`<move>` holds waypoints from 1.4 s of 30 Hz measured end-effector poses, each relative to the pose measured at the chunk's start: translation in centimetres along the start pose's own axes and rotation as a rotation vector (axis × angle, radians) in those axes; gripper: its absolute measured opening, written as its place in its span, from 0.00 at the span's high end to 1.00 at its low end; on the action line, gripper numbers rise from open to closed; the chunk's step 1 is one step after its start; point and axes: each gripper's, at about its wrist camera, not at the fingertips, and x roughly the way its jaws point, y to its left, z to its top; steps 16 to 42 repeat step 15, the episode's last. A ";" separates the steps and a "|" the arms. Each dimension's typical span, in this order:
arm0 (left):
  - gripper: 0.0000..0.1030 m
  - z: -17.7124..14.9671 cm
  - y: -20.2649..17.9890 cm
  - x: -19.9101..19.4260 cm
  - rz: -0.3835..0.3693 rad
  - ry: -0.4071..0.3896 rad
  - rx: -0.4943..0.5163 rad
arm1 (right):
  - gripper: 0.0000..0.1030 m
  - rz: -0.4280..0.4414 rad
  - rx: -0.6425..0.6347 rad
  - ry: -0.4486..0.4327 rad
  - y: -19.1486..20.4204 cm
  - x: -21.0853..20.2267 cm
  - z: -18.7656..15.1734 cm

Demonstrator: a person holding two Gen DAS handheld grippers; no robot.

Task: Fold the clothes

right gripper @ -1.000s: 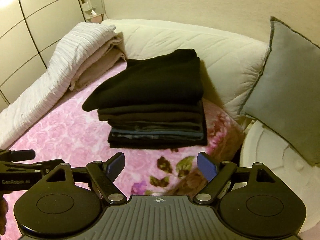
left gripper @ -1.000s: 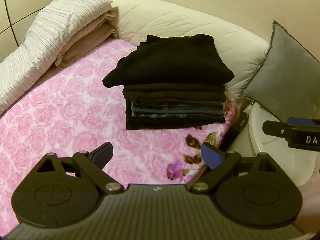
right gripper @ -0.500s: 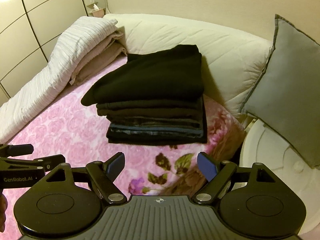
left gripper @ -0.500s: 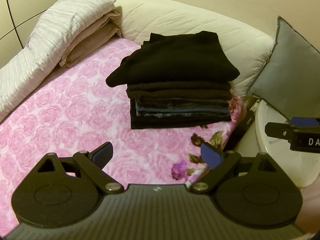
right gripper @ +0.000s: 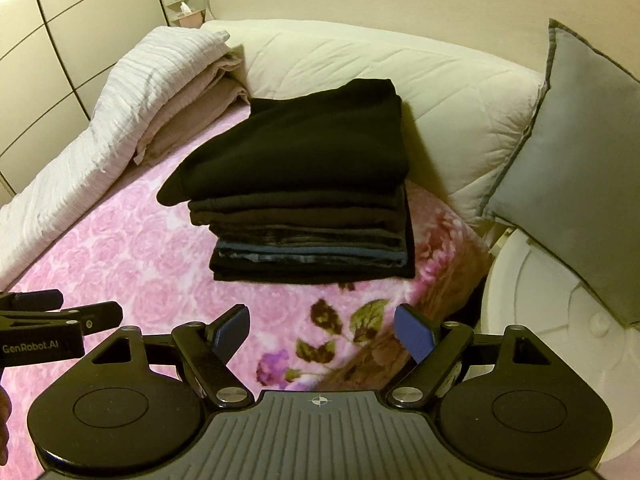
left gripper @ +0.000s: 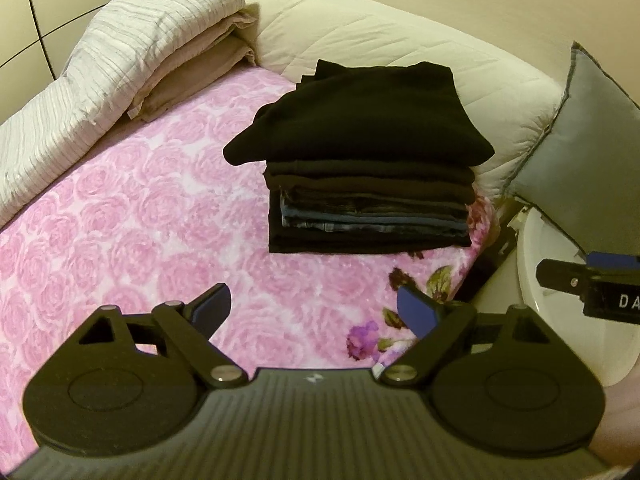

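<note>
A stack of folded dark clothes (left gripper: 368,184) sits on the pink rose blanket (left gripper: 132,220), with a black garment (left gripper: 360,116) on top. It also shows in the right wrist view (right gripper: 308,208). My left gripper (left gripper: 316,312) is open and empty, held above the blanket, short of the stack. My right gripper (right gripper: 324,332) is open and empty, also short of the stack. The right gripper's fingers (left gripper: 576,276) show at the right edge of the left wrist view, and the left gripper's fingers (right gripper: 60,316) show at the left edge of the right wrist view.
A folded white and beige quilt (left gripper: 132,48) lies along the left. A cream duvet (left gripper: 400,44) runs behind the stack. A grey cushion (right gripper: 580,152) leans at the right above a white round lid (right gripper: 552,320). Wardrobe doors (right gripper: 60,40) stand at far left.
Both grippers have drawn back and risen slightly, so the stack sits a little farther away. Both stay open and empty.
</note>
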 end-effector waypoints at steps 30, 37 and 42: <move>0.14 -0.1 -0.4 -0.4 0.006 -0.046 0.048 | 0.20 -0.045 -0.061 -0.039 1.2 -0.4 0.2; 0.14 -0.1 -0.4 -0.4 0.006 -0.046 0.048 | 0.20 -0.045 -0.061 -0.039 1.2 -0.4 0.2; 0.14 -0.1 -0.4 -0.4 0.006 -0.046 0.048 | 0.20 -0.045 -0.061 -0.039 1.2 -0.4 0.2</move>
